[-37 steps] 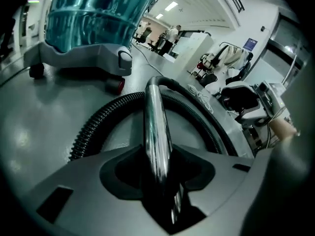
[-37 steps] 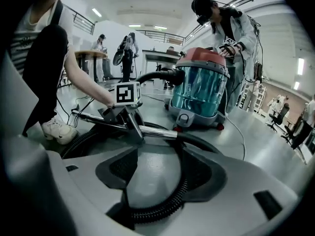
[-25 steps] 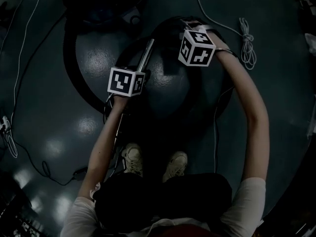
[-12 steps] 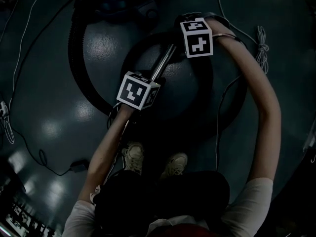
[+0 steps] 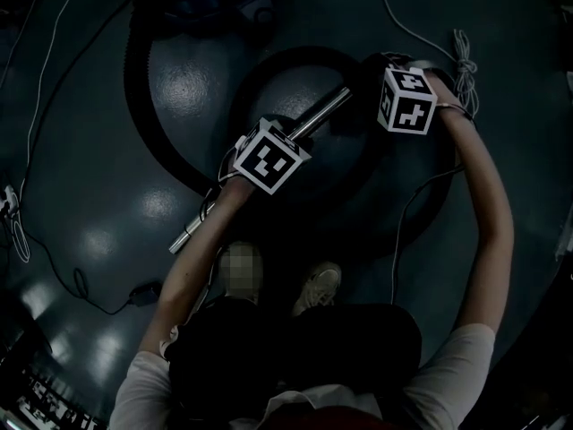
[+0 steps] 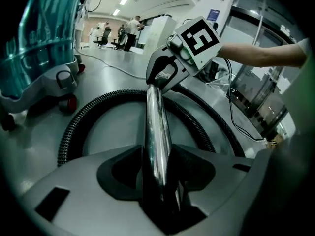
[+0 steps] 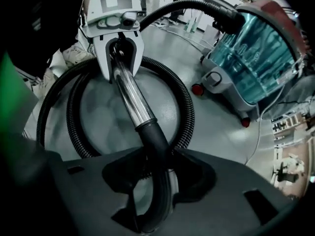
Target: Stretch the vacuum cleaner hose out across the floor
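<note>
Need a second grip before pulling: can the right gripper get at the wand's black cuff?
Probably yes: the black cuff already sits between the right gripper's jaws, which have just been closing and seem to press it. The left gripper holds the metal tube farther along.

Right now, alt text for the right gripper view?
The right tongs have just been closing on the black cuff between them, at the end of the chrome wand; the left tongs grip the wand farther up. Behind, the hose lies coiled beside a teal vacuum.
</note>
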`<state>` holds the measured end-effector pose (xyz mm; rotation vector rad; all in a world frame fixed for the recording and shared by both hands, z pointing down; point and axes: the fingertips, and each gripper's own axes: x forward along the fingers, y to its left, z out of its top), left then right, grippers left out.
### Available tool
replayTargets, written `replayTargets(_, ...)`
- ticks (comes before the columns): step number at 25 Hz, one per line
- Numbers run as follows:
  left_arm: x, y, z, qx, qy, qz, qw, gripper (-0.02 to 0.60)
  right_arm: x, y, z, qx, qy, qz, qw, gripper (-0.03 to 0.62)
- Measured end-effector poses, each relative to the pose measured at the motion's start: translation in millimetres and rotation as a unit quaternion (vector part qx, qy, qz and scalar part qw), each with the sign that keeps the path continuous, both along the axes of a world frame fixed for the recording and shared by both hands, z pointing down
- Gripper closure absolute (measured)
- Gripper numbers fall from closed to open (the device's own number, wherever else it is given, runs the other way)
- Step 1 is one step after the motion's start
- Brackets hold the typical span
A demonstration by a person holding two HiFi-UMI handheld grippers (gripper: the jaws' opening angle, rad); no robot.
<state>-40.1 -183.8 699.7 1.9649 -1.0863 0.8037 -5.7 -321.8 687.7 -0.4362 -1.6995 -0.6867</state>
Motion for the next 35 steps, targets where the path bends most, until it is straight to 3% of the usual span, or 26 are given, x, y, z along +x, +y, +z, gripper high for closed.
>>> replayTargets(2, 5, 1, -4, 0.005, 0.006, 0.019, 0.9998, 0.403, 15, 3, -9, 0.005, -0.009, 0.015, 1.000, 0.408)
replayTargets(6, 11, -3, -14, 0.011, 0.014, 0.017, 0.9997, 0.326, 40, 4, -33, 0.022, -0.031, 0.034, 0.999, 0.415)
replayTargets(9, 15, -4, -25, 0.012, 0.030, 0.007, 0.9995, 0.231, 60, 9, -51, 0.040, -0.048, 0.051, 0.997, 0.419)
replayTargets(15, 27, 8, -33, 0.029, 0.033, 0.023, 0.9987, 0.207, 82, 23, -69, 0.081, -0.075, 0.052, 0.993, 0.425)
replayTargets(18, 40, 14, -26, 0.058, 0.020, 0.045, 0.9971, 0.209, 79, 32, -50, 0.107, -0.045, 0.030, 0.993, 0.425)
replayTargets(21, 59, 11, -37, 0.108, 0.006, 0.070, 0.9917, 0.209, 44, 71, -43, 0.079, -0.069, -0.007, 0.994, 0.424)
replayTargets(23, 66, 3, -54, 0.151, -0.006, 0.074, 0.9857, 0.209, 29, 95, -31, 0.078, -0.059, -0.054, 0.994, 0.424)
replayTargets(25, 57, -2, -69, 0.171, -0.015, 0.056, 0.9836, 0.209, 21, 107, -17, 0.085, -0.044, -0.094, 0.991, 0.424)
replayTargets(28, 13, 12, -77, 0.160, -0.033, 0.012, 0.9865, 0.209, 14, 113, -2, 0.070, -0.042, -0.099, 0.992, 0.424)
replayTargets(33, -54, 109, -108, 0.160, 0.027, -0.103, 0.9815, 0.211, 8, 112, 6, 0.064, -0.028, -0.108, 0.992, 0.424)
replayTargets(35, -63, 151, -105, 0.143, 0.035, -0.131, 0.9805, 0.251, 7, 113, 6, 0.061, -0.019, -0.109, 0.992, 0.424)
